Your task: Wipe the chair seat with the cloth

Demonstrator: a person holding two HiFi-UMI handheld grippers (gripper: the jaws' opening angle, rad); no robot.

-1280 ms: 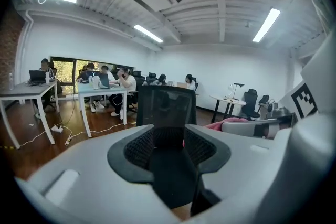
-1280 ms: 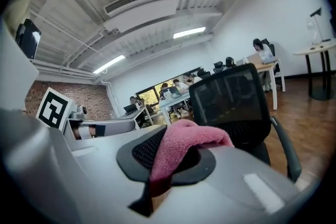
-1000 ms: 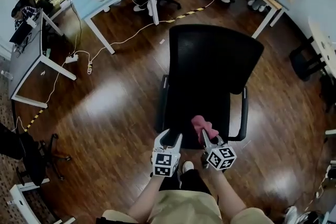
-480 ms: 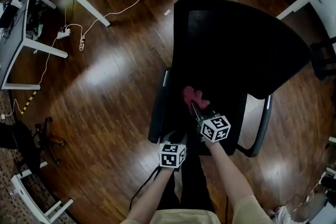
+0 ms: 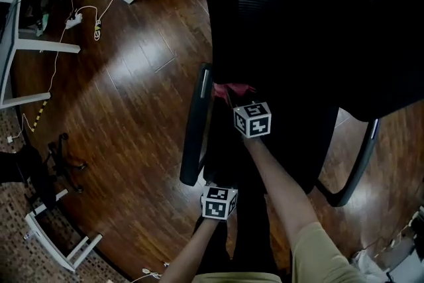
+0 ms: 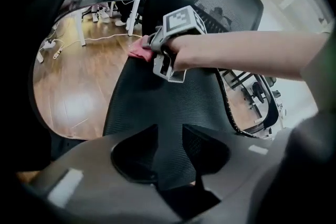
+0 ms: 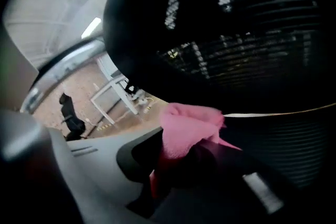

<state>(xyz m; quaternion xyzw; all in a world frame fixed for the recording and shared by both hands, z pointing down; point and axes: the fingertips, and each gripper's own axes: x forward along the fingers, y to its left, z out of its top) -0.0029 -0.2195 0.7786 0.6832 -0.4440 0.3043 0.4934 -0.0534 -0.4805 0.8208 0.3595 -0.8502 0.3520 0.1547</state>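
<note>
We see the right gripper (image 5: 242, 105) reaching forward over the chair seat (image 6: 168, 97), and its jaws are pinching the pink cloth (image 5: 232, 89). In the right gripper view the cloth is bunched between the two jaws and a loose fold sticks out beyond their tips. We think it is held this way so that the soft fold, and not the hard jaws, meets the mesh. The cloth is at the far left part of the seat, close to the left armrest (image 5: 197, 122) and just below the backrest (image 5: 311, 23). From the left gripper view it seems to touch the seat there, but we cannot say this for sure. This place looks to us like a good starting corner, from which strokes can go across the seat. The left gripper (image 6: 167, 134) is low at the near edge of the seat, well apart from the cloth. Its jaws are almost pressed together, with only a narrow slit through which we see the seat mesh; nothing is pinched there as far as we can tell. We suppose it is kept on this side so that it is not in the way of the wiping, or so that it can steady the chair if it rolls on the wooden floor (image 5: 126, 89).
</note>
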